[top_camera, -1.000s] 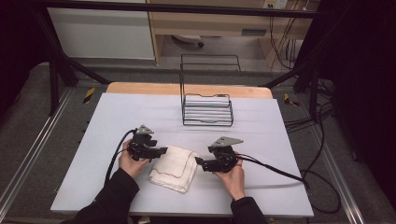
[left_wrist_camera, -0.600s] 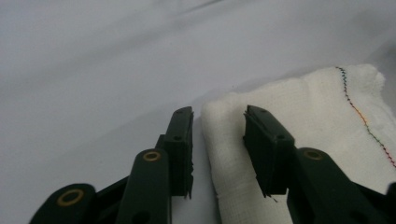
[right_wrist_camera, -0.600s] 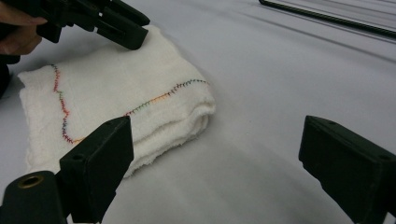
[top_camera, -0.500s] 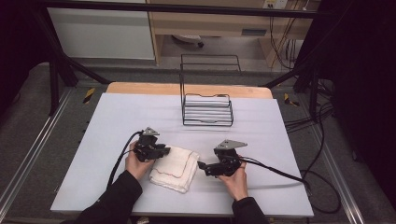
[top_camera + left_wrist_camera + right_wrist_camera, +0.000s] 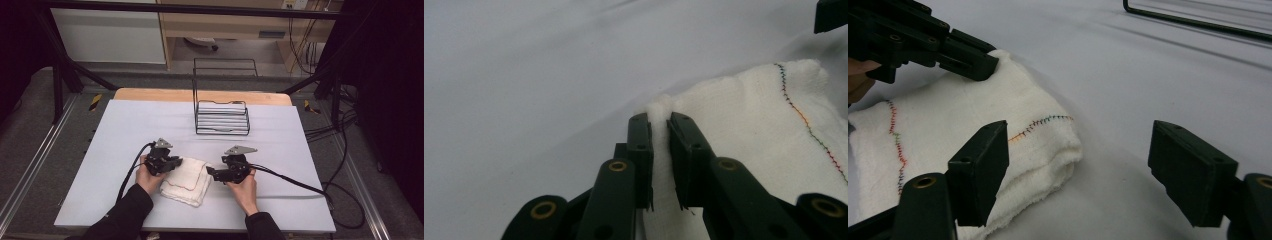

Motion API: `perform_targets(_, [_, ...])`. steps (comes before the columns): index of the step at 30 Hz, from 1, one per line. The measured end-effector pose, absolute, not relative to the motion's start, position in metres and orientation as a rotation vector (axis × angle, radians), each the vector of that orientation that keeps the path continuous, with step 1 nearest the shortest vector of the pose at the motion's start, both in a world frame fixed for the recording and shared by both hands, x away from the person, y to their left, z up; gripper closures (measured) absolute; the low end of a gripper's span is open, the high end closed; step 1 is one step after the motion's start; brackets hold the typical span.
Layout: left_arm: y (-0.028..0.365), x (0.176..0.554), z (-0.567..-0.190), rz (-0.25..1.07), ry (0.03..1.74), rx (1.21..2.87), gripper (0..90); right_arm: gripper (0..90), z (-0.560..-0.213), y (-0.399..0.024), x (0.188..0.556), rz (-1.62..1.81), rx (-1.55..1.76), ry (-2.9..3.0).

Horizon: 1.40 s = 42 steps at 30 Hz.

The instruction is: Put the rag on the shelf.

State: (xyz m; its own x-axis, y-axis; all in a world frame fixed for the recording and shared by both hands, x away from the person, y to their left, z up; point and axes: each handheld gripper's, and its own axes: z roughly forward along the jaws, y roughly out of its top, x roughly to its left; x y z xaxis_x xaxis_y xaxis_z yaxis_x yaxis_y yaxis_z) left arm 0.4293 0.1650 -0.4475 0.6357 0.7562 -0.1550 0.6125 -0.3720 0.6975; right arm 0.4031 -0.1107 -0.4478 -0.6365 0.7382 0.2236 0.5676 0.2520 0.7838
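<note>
on the near half of the pale table cover [image 5: 125, 130], between the person's two hands, lies a folded white towel [image 5: 187, 179] with a line of coloured stitching along its hem. the left gripper [image 5: 660, 131] has its jaws pinched on a raised fold at the towel's left corner; they have just been closing, and in the left gripper view the cloth is squeezed up between the two black pads. the right gripper [image 5: 1078, 150] rests at the towel's right edge with its jaws wide apart, one pad over the stitched corner and the other over bare cover, nothing pressed between them; they have just narrowed a little. well beyond the towel, toward the far side of the table, stands a black wire rack [image 5: 221, 116].
</note>
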Motion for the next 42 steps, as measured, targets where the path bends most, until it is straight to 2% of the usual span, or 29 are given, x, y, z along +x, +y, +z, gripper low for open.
perform_targets(7, [0.166,0.43,-0.448,0.245,1.041,2.109,79.1,37.8,-0.452,-0.099,0.408,1.29,1.246,2.34])
perform_targets(8, [0.166,0.429,-0.448,0.246,1.039,2.11,79.1,42.4,-0.454,-0.096,0.411,1.273,1.271,2.343])
perform_targets(17, [0.166,0.429,-0.449,0.257,1.02,2.11,79.0,54.8,-0.458,-0.092,0.409,1.253,1.29,2.354])
perform_targets(20, [0.167,0.429,-0.45,0.251,1.019,2.103,79.0,64.7,-0.457,-0.088,0.406,1.247,1.31,2.377])
perform_targets(29, [0.168,0.429,-0.449,0.252,1.017,2.105,79.0,78.1,-0.457,-0.085,0.405,1.278,1.393,2.379])
perform_targets(34, [0.167,0.428,-0.449,0.248,1.041,2.094,80.7,81.8,-0.456,-0.085,0.405,1.29,1.398,2.371])
perform_targets(42, [0.171,0.424,-0.442,0.269,1.036,2.054,82.4,83.0,-0.449,-0.088,0.404,1.321,1.375,2.369])
